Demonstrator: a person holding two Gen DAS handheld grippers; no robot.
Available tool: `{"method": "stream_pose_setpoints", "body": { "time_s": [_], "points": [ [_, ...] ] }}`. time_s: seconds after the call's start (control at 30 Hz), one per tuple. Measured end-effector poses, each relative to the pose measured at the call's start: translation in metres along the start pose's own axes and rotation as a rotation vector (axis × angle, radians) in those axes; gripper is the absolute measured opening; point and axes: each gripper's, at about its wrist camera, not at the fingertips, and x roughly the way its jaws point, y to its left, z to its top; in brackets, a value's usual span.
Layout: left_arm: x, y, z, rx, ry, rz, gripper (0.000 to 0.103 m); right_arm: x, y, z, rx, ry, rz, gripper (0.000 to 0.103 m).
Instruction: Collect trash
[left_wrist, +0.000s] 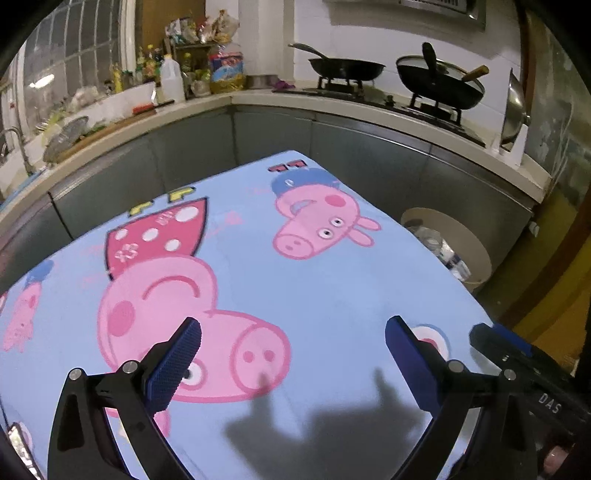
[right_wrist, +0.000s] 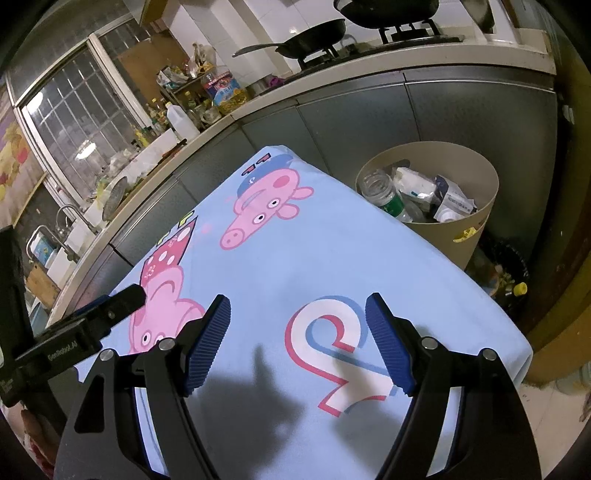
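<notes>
Both claws hang over the blue cartoon-pig cloth (left_wrist: 332, 295) with their jaws spread wide and nothing between them: the left gripper (left_wrist: 293, 350) and the right gripper (right_wrist: 297, 338) each frame only bare fabric and their own shadows; no loose rubbish shows anywhere on the cloth in either view. Ahead of the right claw and off to its right, past the cloth's edge, stands the round beige bin (right_wrist: 476, 221); inside it lie a clear plastic bottle with a green label (right_wrist: 380, 188), white wrappers and a small carton (their print is too small to read). From this the collecting looks finished or very nearly so, as far as these views reach; what may lie out of sight cannot be judged. Legible writing is scarce: "DAS" on the black body at the left claw's right side; "GenRobot.AI" on the neighbouring tool at the right claw's left; a large outlined letter "P" (right_wrist: 332, 350) printed on the cloth directly between the right claw's fingers.
</notes>
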Motion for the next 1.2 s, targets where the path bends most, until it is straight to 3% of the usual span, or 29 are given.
{"method": "stream_pose_setpoints", "body": {
  "time_s": [0.53,0.63,1.2],
  "points": [
    [-0.024,0.019,0.006,-0.059,-0.112,0.057,0.099,0.004,0.006,-0.002,-0.015,0.019,-0.004,0.075],
    [-0.026,0.017,0.008,-0.036,-0.1,0.03,0.099,0.005,0.006,-0.003,-0.016,0.02,-0.004,0.075],
    [-0.012,0.017,0.007,-0.028,-0.038,0.099,0.099,0.005,0.007,-0.004,-0.019,0.021,-0.005,0.075]
  ]
}}
